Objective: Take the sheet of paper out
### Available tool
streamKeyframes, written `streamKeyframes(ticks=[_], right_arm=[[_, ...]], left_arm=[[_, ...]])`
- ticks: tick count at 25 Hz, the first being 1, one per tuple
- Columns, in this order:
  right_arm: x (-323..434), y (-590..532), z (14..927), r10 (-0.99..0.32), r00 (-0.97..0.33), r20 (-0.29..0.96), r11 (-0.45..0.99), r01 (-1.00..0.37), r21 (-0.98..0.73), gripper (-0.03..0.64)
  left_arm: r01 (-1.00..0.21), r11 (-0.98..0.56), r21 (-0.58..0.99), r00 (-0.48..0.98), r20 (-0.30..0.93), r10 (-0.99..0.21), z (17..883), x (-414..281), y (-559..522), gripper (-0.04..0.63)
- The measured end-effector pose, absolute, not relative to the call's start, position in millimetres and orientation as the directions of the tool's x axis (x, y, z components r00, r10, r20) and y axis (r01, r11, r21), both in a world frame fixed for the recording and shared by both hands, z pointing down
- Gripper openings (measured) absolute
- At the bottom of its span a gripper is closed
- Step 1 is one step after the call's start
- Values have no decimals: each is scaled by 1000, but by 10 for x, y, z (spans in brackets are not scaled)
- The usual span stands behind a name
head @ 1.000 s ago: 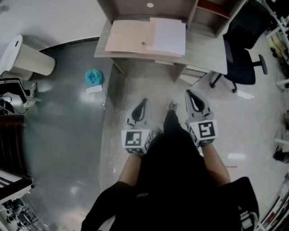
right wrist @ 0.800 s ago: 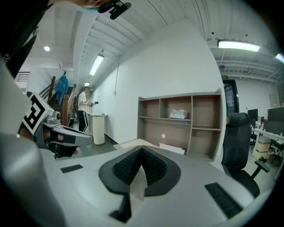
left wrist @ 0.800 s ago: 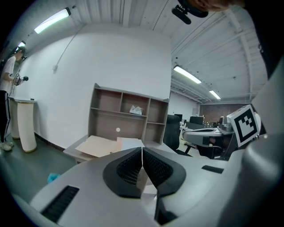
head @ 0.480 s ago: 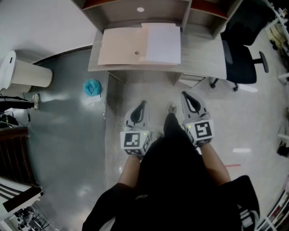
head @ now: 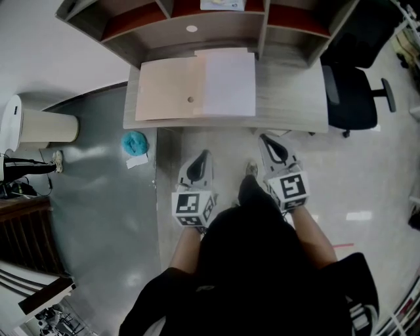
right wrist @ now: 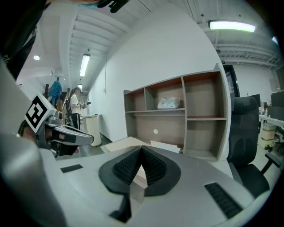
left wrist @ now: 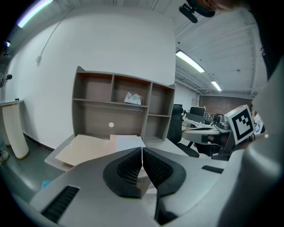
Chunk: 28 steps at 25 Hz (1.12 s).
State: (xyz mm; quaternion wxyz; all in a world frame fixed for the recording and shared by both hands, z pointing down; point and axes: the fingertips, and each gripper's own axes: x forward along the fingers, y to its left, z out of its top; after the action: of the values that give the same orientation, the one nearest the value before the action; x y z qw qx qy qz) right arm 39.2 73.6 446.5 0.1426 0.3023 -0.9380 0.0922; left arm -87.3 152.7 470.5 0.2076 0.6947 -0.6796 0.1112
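Note:
A white sheet of paper [head: 229, 83] lies on the grey desk [head: 289, 105], overlapping the right part of a tan folder [head: 164, 88] that has a small round fastener. In the left gripper view the folder [left wrist: 86, 148] and the sheet [left wrist: 126, 142] lie ahead on the desk. My left gripper [head: 203, 155] and right gripper [head: 266, 138] are both shut and empty, held over the floor just short of the desk's front edge. The right gripper view shows the folder [right wrist: 120, 144] and sheet [right wrist: 165, 146] beyond my shut right gripper [right wrist: 141, 148].
A shelf unit [head: 170, 20] with open compartments stands at the back of the desk. A black office chair [head: 351, 92] is at the desk's right. A cream bin [head: 42, 126] and a teal cloth [head: 135, 142] are on the floor to the left.
The desk has drawn nearer and lower in the head view as I walk toward it. Both grippers have advanced with me and stay shut.

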Motion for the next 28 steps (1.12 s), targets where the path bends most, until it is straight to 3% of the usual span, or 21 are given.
streamKeyframes(ticks=[13, 28], right_arm=[[428, 174, 4913, -418, -806, 419, 855, -505, -119, 17], [309, -330, 5256, -435, -743, 508, 788, -587, -185, 17]], left_arm=[[-976, 37, 213, 78, 508, -858, 4925, -912, 784, 48], [-951, -27, 309, 192, 520, -832, 5203, -1288, 76, 49]])
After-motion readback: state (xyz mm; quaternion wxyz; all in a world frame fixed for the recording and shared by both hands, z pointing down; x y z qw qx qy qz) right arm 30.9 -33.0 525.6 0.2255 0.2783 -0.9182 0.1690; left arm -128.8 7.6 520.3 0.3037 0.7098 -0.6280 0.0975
